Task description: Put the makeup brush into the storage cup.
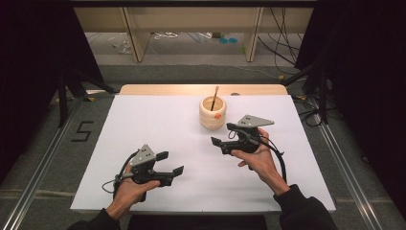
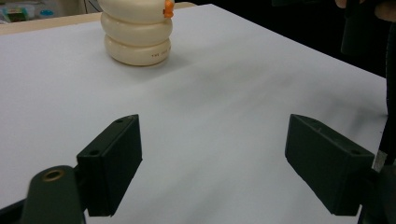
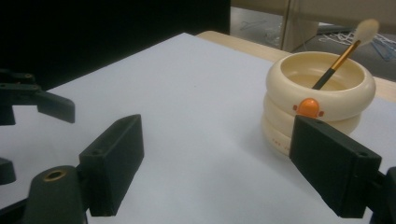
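One cream ringed cup toward the far middle of one white table, one brush leaning inside. Just beside: right gripper, jaws spread wide, empty. Well apart, nearer: left gripper, likewise wide, empty.

One cream ringed cup, one brush, two grippers, one white board.

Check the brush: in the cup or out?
In. The brush stands slanted inside the cream cup, bristle end above the rim; no tongs touch it.
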